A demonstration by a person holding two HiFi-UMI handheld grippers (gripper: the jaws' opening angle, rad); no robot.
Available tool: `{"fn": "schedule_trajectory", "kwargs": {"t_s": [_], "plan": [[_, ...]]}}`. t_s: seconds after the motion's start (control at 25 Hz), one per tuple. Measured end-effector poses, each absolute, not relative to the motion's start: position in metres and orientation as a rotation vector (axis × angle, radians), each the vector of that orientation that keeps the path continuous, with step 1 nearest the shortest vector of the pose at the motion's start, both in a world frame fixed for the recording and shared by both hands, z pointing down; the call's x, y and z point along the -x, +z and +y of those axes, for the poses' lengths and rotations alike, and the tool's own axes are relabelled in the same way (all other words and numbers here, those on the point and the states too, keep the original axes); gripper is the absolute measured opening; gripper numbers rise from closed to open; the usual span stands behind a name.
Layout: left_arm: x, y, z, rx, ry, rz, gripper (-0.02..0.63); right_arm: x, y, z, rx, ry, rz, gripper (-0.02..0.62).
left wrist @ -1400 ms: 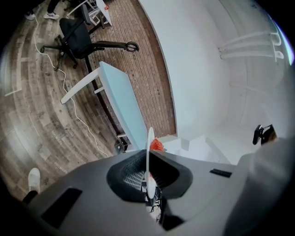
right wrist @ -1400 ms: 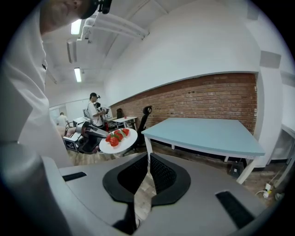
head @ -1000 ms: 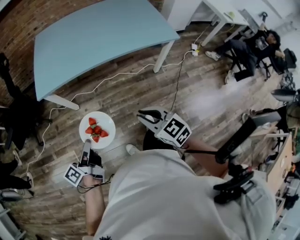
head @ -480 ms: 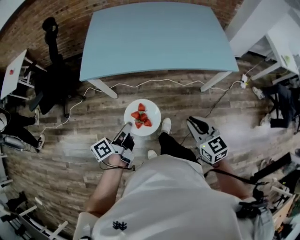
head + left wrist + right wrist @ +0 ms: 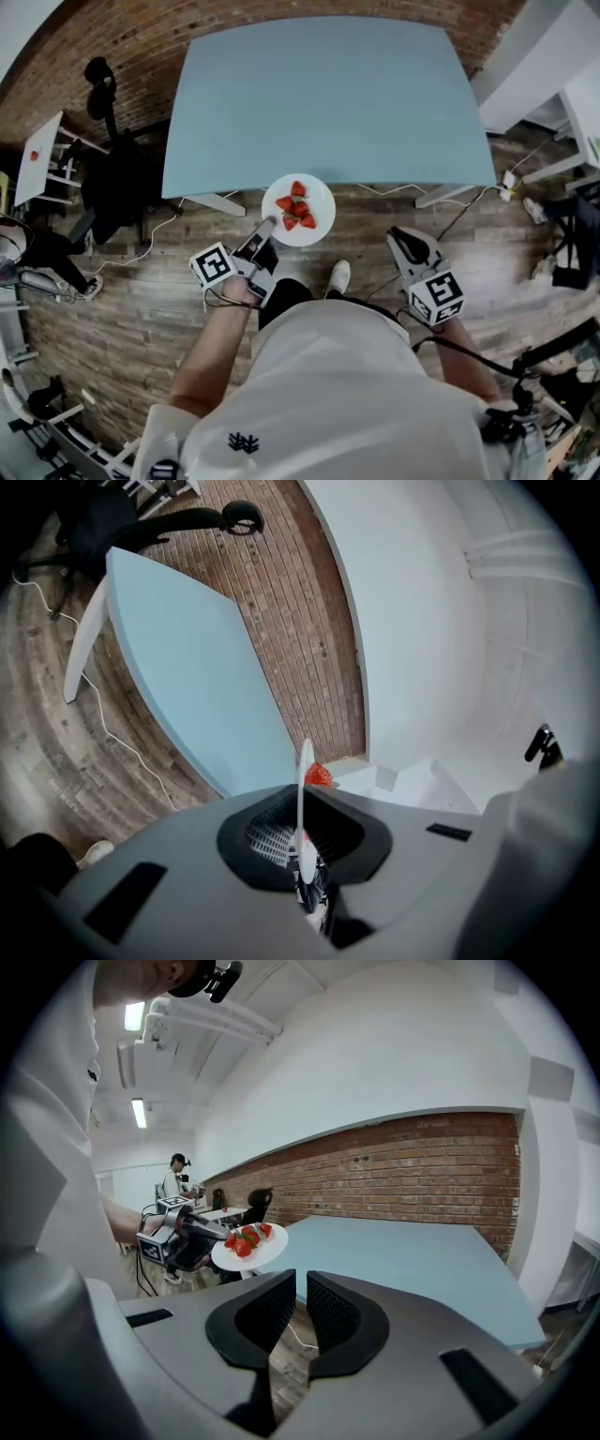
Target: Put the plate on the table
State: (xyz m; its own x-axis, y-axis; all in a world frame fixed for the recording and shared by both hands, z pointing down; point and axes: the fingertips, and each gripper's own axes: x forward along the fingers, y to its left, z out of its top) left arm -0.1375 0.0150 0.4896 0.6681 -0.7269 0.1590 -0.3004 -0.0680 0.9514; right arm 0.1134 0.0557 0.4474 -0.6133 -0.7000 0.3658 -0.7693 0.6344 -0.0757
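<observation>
A white plate (image 5: pixel 298 210) carrying several strawberries (image 5: pixel 297 207) hangs in the air over the wooden floor, its far rim at the near edge of the light blue table (image 5: pixel 328 94). My left gripper (image 5: pixel 265 232) is shut on the plate's near rim. In the left gripper view the plate (image 5: pixel 301 803) shows edge-on between the jaws, with a strawberry (image 5: pixel 319 775) beyond it. My right gripper (image 5: pixel 401 236) is held to the right, apart from the plate, jaws shut with nothing in them. The right gripper view shows the plate (image 5: pixel 248 1247), the left gripper (image 5: pixel 192 1231) and the table (image 5: pixel 412 1251).
A white cable (image 5: pixel 394 192) runs across the floor under the table's near edge, past the white table legs (image 5: pixel 211 201). A black office chair (image 5: pixel 117 178) stands left of the table. A small white table (image 5: pixel 42 150) is at the far left. My own shoe (image 5: pixel 338 276) is below the plate.
The left gripper has carried the plate forward from over the floor up to the table's near edge. I have turned and stepped closer to the table. The right gripper came along, still shut.
</observation>
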Motion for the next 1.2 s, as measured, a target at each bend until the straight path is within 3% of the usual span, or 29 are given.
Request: {"fn": "schedule_trajectory", "kwargs": {"t_s": [0.6,1.2], "plan": [[0.091,0.556,-0.243,-1.667,-0.317,-0.751,0.011,-0.171,0.462,-0.044,-1.549,0.498,-2.304,0.040],[0.081,0.644,-0.395,-1.652,-0.093,-0.651,0.011,-0.153,0.459,-0.108,-1.818,0.643,-2.054,0.039]]}}
